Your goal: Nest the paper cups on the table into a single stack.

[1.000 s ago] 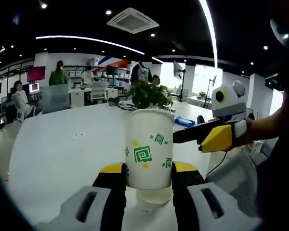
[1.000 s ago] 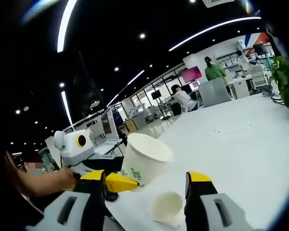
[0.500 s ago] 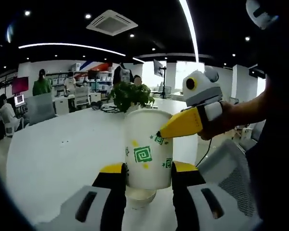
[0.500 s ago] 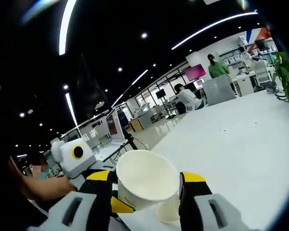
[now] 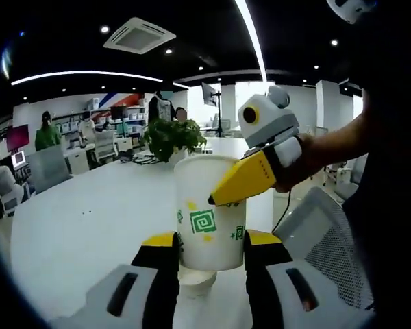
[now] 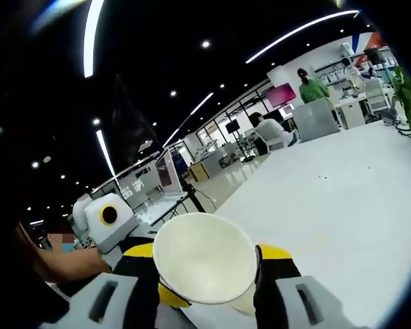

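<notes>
In the left gripper view, the left gripper (image 5: 211,241) was clamped on a white paper cup (image 5: 209,209) printed with green square spirals and yellow spots. Both yellow-tipped jaws pressed against the lower wall of the cup, which stood upright between them. Directly beneath it, a second cup (image 5: 197,279) sat on the white table (image 5: 82,219); only its rim and upper wall showed below the held cup's base (whether the two touched could not be determined).

The right gripper (image 5: 250,177) entered this view from the right, held by a hand (image 5: 298,159), with one yellow jaw lying across the upper front of the held cup.

In the right gripper view, the right gripper's (image 6: 204,257) jaws stood on either side of the same cup (image 6: 204,259), whose open mouth faced the camera. The jaws sat close to the rim, but contact could not be confirmed, so the gripper's state remained undetermined. The left gripper (image 6: 145,252) appeared just behind the cup.

A potted plant (image 5: 166,137) stood farther back on the table.
</notes>
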`<action>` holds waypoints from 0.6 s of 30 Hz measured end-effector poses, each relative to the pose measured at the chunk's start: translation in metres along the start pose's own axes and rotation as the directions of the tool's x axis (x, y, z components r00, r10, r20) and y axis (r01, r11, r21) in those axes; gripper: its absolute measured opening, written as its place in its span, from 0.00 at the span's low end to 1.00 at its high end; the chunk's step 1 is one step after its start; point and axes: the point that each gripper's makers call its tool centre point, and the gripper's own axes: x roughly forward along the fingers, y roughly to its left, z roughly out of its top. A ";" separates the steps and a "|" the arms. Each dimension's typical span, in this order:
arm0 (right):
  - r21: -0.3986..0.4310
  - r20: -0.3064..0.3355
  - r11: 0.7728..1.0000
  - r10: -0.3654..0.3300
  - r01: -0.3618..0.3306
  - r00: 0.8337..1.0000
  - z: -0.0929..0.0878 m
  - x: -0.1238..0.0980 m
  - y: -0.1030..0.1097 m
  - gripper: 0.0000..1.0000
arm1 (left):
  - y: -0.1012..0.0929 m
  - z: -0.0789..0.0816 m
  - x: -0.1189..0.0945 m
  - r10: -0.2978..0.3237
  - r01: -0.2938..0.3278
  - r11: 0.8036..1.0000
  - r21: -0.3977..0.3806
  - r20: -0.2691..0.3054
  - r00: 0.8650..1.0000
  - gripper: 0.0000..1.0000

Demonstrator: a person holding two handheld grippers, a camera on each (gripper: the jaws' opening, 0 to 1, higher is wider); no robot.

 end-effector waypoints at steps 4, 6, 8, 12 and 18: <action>-0.040 -0.021 0.999 -0.004 0.003 1.000 -0.002 0.000 0.002 0.49 | 0.002 -0.005 -0.002 0.001 -0.001 1.000 -0.003 -0.005 1.000 0.36; -0.078 -0.041 0.997 -0.012 0.009 0.999 -0.005 0.001 0.003 0.48 | 0.002 -0.008 -0.002 0.000 0.000 1.000 -0.012 -0.018 1.000 0.36; -0.112 -0.058 0.994 -0.019 0.012 0.998 -0.008 0.002 0.005 0.48 | 0.000 -0.011 -0.001 -0.001 0.000 1.000 -0.016 -0.033 0.999 0.36; -0.139 -0.064 0.990 -0.027 0.018 0.998 -0.010 0.003 0.006 0.48 | -0.004 -0.011 0.001 0.003 -0.004 1.000 -0.021 -0.042 0.999 0.37; -0.150 -0.061 0.988 -0.035 0.026 0.998 -0.008 0.003 0.003 0.48 | -0.006 -0.009 0.002 0.002 -0.004 0.999 -0.039 -0.043 0.999 0.36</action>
